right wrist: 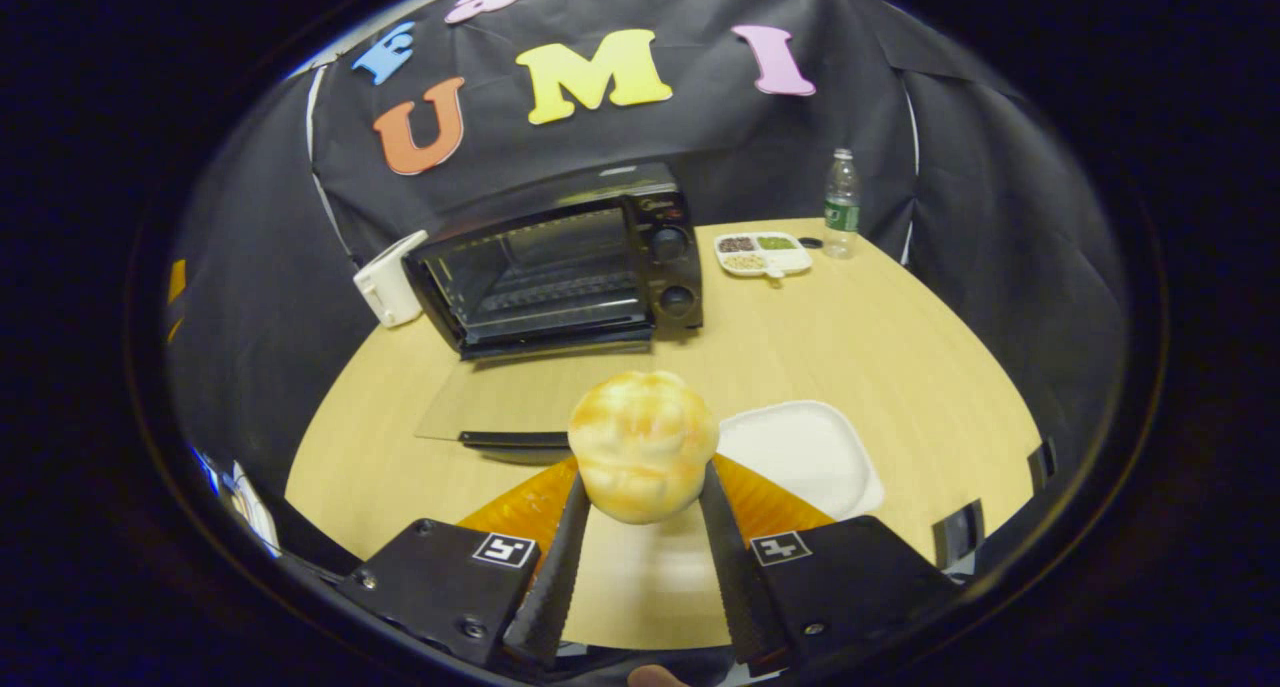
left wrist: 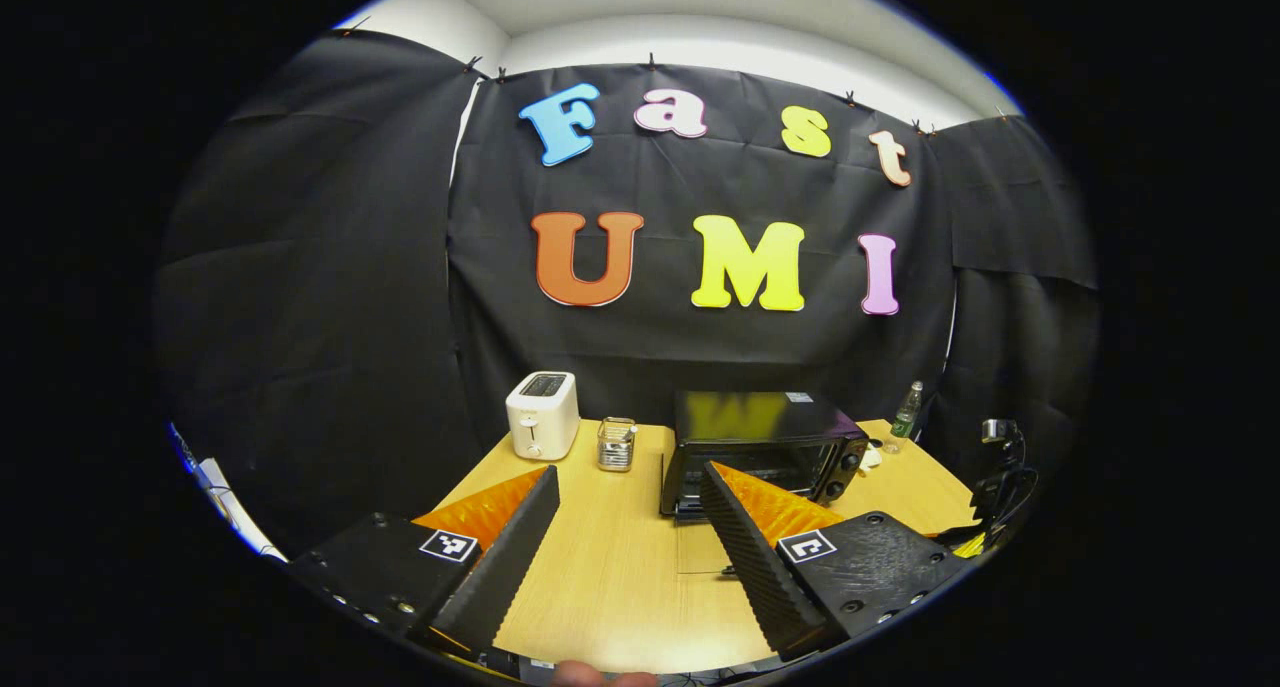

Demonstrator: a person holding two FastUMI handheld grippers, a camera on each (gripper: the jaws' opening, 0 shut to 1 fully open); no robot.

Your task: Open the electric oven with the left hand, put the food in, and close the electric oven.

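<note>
both fingers of our right gripper (right wrist: 640, 507) clamp the bun (right wrist: 643, 445); left gripper (left wrist: 628, 497) gapes wide; bun may clip the oven (right wrist: 560, 267) rack.

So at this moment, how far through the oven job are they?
Done: the oven door lies folded down flat on the table. In hand: the right gripper is shut on the bun, held above the table in front of the open oven, beside the white plate. The left gripper is open, holding nothing. Left: placing the bun inside and closing the door.
</note>
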